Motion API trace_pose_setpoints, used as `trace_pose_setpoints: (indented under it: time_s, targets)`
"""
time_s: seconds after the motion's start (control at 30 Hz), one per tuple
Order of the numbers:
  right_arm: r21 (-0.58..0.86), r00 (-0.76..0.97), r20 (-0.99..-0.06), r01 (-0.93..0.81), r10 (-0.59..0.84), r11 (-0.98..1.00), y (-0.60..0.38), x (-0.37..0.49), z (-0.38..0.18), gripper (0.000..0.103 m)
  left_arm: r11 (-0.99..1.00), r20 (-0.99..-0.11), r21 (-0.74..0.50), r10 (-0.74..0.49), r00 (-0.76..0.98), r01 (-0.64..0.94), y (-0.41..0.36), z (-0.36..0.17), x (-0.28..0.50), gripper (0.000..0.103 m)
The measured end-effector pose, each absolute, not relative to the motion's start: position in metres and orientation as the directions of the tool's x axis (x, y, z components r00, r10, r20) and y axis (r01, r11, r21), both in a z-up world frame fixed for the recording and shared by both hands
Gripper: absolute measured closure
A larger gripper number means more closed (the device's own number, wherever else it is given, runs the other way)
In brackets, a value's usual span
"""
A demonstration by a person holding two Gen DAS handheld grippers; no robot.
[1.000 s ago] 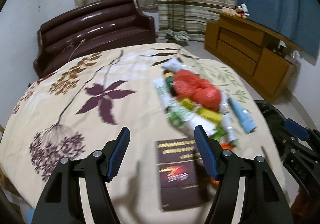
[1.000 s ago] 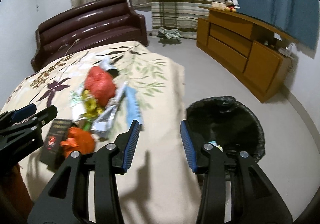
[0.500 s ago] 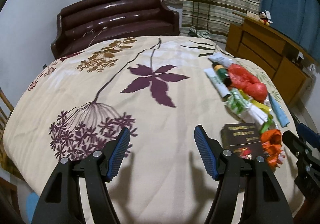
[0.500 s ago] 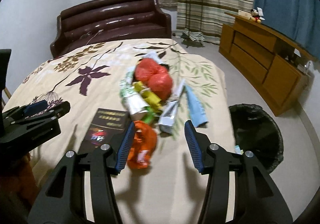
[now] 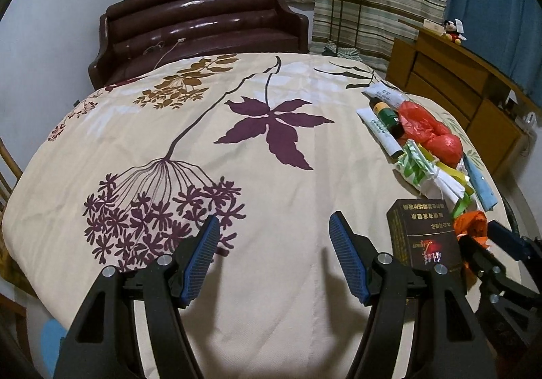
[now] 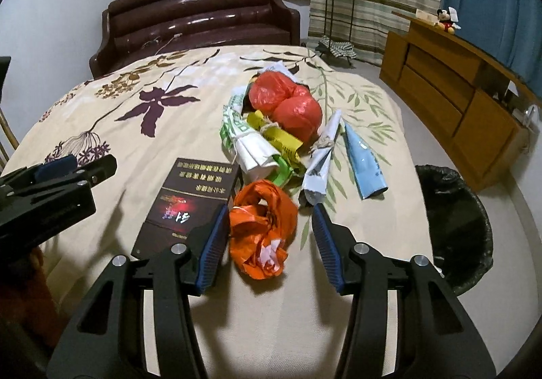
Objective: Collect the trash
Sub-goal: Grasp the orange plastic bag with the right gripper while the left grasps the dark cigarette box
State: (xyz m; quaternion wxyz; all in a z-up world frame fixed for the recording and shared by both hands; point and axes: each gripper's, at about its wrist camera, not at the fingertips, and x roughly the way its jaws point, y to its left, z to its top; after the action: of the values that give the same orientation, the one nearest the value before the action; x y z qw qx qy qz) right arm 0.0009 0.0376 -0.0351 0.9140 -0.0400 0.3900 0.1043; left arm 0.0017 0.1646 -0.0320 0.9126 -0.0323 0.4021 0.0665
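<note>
While the jaws stand apart: right gripper [image 6: 269, 236] is spread wide and straddles the orange bag [image 6: 262, 230], gripping nothing.
Orange bag: crumpled on the bed [image 6: 338, 321], near edge, its length running near-to-far between the pads, beside the dark box [image 6: 189, 196].
Left gripper [image 5: 272, 253]: parted, empty, over bare quilt left of the pile.
Nearer hand: the right, judging by position.
Bin [image 6: 454, 226]: on the floor, right.

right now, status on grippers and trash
Left gripper open, empty. Right gripper open around orange bag. Dark box touches it. Bin right.
</note>
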Motion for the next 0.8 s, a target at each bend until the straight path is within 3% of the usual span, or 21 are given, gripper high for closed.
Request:
trace_pose_setpoints:
  time_s: [0.07,0.8]
  targets:
    - [0.018,0.657,-0.734,-0.23,0.169,0.973,0.038,0.002,-0.04,0.062,0.99,-0.739,-0.007,0.091,0.668,-0.144,0.163,-0.032,0.002,0.038]
    - [0.018,0.722,-0.683,-0.138,0.113,0.99,-0.013,-0.009,-0.014,0.063,0.999,-0.737,-0.03,-0.001,0.676,-0.031,0.097,-0.026,0.002,0.034]
